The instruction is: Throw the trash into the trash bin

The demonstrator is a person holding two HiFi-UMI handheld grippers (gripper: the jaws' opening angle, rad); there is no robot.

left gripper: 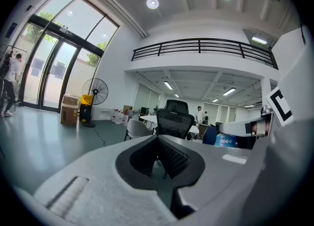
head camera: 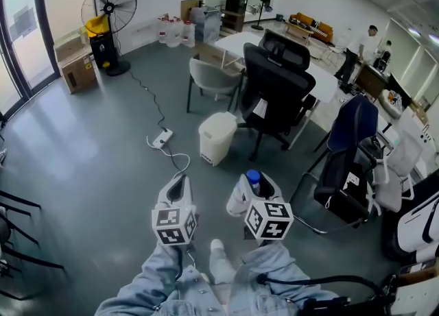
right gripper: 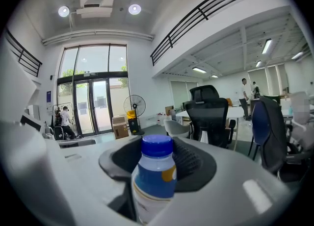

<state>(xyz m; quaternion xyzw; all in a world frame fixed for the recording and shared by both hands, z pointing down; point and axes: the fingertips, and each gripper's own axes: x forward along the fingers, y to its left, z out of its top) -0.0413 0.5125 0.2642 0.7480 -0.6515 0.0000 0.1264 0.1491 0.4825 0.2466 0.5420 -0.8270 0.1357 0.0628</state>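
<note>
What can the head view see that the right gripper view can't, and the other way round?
Only the head view shows the white trash bin standing on the floor, and the power strip lying a little to its left. Only the right gripper view shows the ceiling lights and the balcony railing up high. Both show the blue-capped bottle, the standing fan and the black office chair.
</note>
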